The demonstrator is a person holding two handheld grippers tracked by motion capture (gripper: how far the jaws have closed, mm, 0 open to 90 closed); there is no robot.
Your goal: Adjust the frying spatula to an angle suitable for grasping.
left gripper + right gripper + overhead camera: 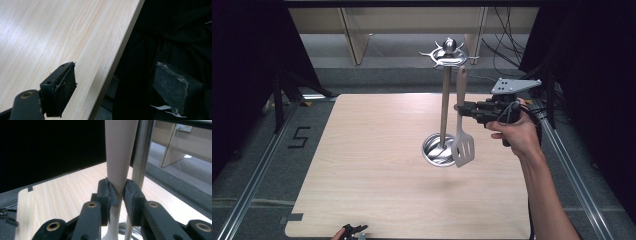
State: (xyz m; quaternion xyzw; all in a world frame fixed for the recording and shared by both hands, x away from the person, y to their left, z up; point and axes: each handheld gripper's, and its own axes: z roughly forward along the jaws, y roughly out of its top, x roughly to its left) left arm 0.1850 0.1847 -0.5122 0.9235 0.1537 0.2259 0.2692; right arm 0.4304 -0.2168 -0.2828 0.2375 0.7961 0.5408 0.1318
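A beige slotted spatula [463,147] hangs upright beside a metal utensil stand [445,105] with a round base [436,150] and a ring of hooks [449,54] on top. My right gripper [458,108] is shut on the spatula's handle [120,152], about midway up; in the right gripper view the gripper [117,192] pinches it just in front of the stand's pole [142,152]. The handle's tip reaches the hook ring; I cannot tell whether it is hooked. My left gripper [354,231] sits at the table's near edge, and the left gripper view shows it [115,82] open with nothing between its jaws.
The light wooden table [372,150] rests on grey floor with metal rails [257,175] on both sides. Black curtains stand left and right. Cables [507,40] lie on the floor behind the table. The table's edge [120,57] runs between the left gripper's jaws.
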